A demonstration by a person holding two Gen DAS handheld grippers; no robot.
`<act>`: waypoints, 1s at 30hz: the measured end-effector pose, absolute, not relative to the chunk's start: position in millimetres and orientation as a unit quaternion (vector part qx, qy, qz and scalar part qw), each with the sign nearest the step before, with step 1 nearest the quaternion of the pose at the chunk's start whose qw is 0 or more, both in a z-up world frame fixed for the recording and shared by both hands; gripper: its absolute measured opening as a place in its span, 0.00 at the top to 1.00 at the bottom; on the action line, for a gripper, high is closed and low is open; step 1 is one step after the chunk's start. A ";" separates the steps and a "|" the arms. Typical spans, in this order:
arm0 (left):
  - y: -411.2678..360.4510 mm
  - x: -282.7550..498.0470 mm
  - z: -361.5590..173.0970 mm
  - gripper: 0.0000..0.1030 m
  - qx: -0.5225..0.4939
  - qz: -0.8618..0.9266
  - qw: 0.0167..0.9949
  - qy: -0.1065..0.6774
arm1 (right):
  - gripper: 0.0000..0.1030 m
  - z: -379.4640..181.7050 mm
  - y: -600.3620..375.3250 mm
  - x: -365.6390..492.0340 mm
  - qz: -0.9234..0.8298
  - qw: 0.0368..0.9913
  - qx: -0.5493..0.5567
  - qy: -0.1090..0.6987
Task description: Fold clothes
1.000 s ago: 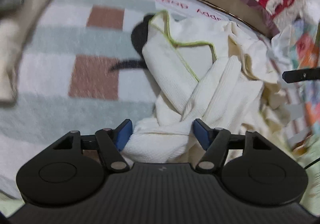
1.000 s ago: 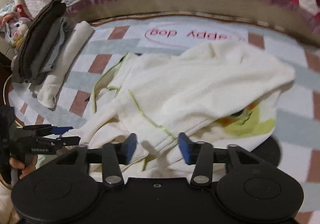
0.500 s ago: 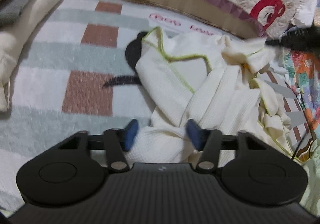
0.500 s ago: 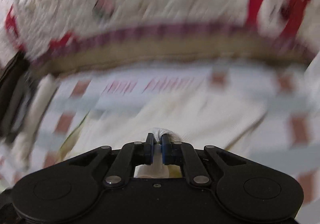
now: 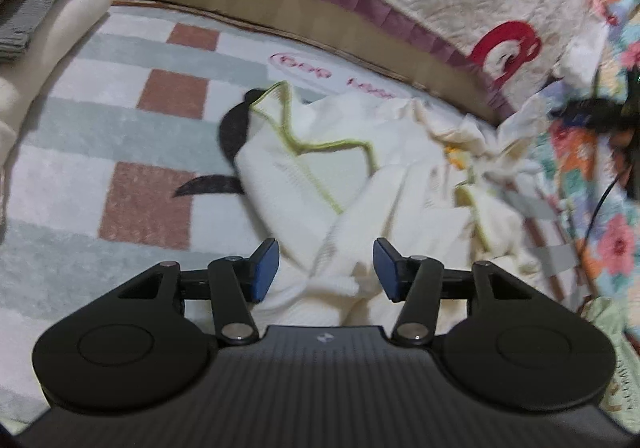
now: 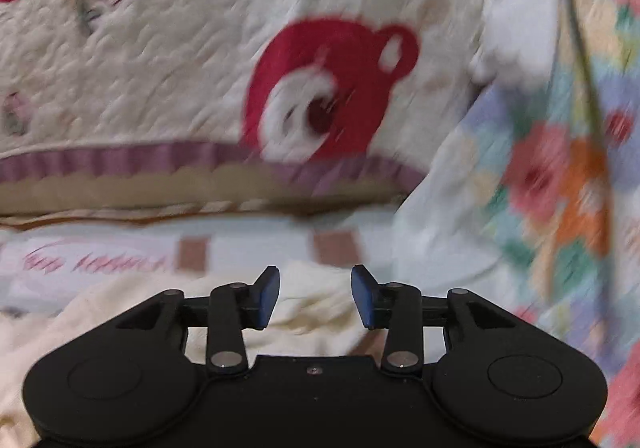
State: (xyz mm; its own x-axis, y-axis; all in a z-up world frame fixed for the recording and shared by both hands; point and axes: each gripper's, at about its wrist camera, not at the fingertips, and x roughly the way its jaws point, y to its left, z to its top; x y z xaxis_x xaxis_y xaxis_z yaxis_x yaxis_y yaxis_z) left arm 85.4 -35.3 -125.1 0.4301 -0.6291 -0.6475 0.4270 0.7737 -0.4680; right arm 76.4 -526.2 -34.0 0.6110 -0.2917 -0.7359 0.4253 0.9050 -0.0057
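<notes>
- A checked blanket (image 5: pixel 132 151) spreads below a bear-print quilt (image 6: pixel 200 59).
- We see the cream garment (image 5: pixel 328 183) crumpled mid-blanket, sleeves crossed, not folded flat.
- Folded clothes (image 5: pixel 36 23) sit stacked at far left.
- Our left gripper (image 5: pixel 326 268) gapes wide around a sleeve; our right gripper (image 6: pixel 315 296) hovers open, empty, over cloth.

My two black grippers, blue at the tips

My left gripper (image 5: pixel 326 268) has a ribbed matte body with a small pale logo at 12 o'clock, round discs at 9 and 3, silver pivot screws and blue pads (image 5: pixel 266 268). My right gripper (image 6: pixel 316 296) is smoother, with one tiny centre screw.
</notes>
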 end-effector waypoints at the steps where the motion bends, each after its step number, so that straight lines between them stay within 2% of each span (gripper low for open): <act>1: -36.6 84.3 -124.1 0.50 -0.118 -0.324 0.834 0.430 | 0.56 -41.9 -520.4 68.2 -0.166 0.894 0.110 0.401; 5: -51.5 73.5 -123.6 0.47 -0.097 -0.361 0.823 0.428 | 0.56 -67.9 -481.1 29.0 -0.026 0.896 0.132 0.423; 8: -66.1 64.0 -130.3 0.43 -0.061 -0.366 0.819 0.438 | 0.56 -88.5 -428.9 -5.0 0.068 0.894 -0.014 0.442; 11: -83.2 55.5 -141.9 0.47 0.005 -0.351 0.822 0.449 | 0.60 -110.0 -410.0 -27.1 0.114 0.870 -0.042 0.478; 13: -86.1 54.1 -142.0 0.54 0.024 -0.342 0.827 0.445 | 0.59 -117.9 -404.5 -36.9 0.117 0.863 -0.067 0.486; 15: -86.7 53.7 -140.3 0.79 0.037 -0.333 0.834 0.438 | 0.57 -124.8 -401.3 -41.0 0.113 0.858 -0.090 0.492; 16: -86.7 53.5 -138.9 0.84 0.043 -0.329 0.836 0.436 | 0.57 -127.7 -402.4 -41.9 0.107 0.856 -0.096 0.497; 18: -86.1 52.7 -135.3 0.88 0.055 -0.324 0.839 0.434 | 0.57 -135.9 -403.8 -42.7 0.103 0.850 -0.098 0.507; 24: -67.3 58.7 -112.0 0.89 0.066 -0.274 0.876 0.391 | 0.56 -151.2 -397.1 -34.6 0.089 0.844 -0.123 0.514; 25: -62.4 61.2 -109.5 0.89 0.064 -0.262 0.882 0.387 | 0.54 -151.6 -396.6 -32.9 0.081 0.846 -0.124 0.512; 27: -52.8 66.9 -107.4 0.89 0.059 -0.237 0.891 0.382 | 0.37 -151.8 -396.4 -30.0 0.063 0.850 -0.125 0.507; 28: -48.0 69.8 -106.3 0.89 0.056 -0.224 0.896 0.380 | 0.33 -154.1 -397.6 -28.2 0.054 0.851 -0.122 0.507; 30: -47.8 69.2 -107.6 0.90 0.059 -0.219 0.898 0.378 | 0.17 -163.0 -401.7 -24.1 0.036 0.851 -0.107 0.513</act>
